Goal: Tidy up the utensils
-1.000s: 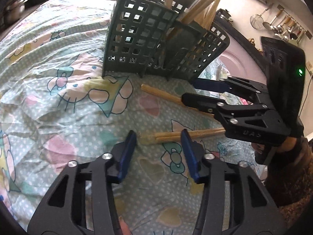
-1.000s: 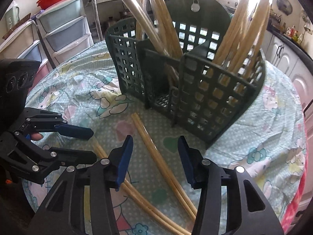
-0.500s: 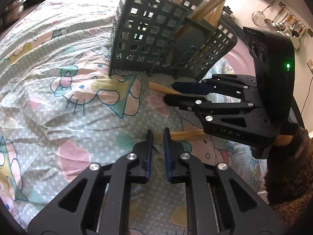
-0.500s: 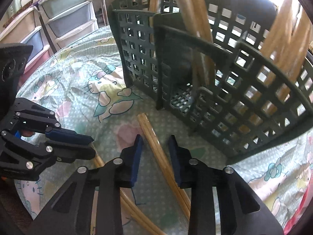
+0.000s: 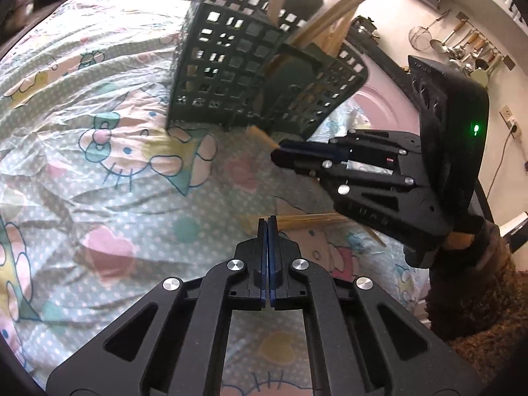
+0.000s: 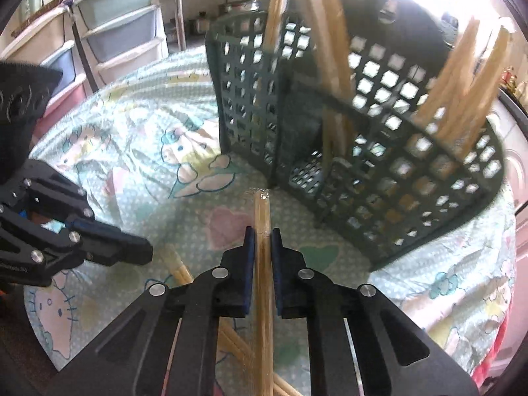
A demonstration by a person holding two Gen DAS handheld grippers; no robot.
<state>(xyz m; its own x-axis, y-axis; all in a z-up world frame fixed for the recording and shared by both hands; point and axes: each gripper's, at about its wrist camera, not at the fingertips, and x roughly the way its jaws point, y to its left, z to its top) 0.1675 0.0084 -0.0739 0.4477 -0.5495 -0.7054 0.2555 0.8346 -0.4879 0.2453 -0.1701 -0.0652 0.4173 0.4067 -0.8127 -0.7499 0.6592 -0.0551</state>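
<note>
Both grippers are black plastic: left gripper [image 5: 267, 222], right gripper [image 6: 262, 234], blue pads [image 6: 249, 241], silver screws, a green light (right unit), brown fuzzy sleeve [image 5: 475, 300].

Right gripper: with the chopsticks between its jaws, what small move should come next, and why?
Probably lift. The right gripper has just been closing its jaws onto the chopsticks, which point at the rack. Raising them would clear its wall so they can drop in beside those already standing there.
</note>
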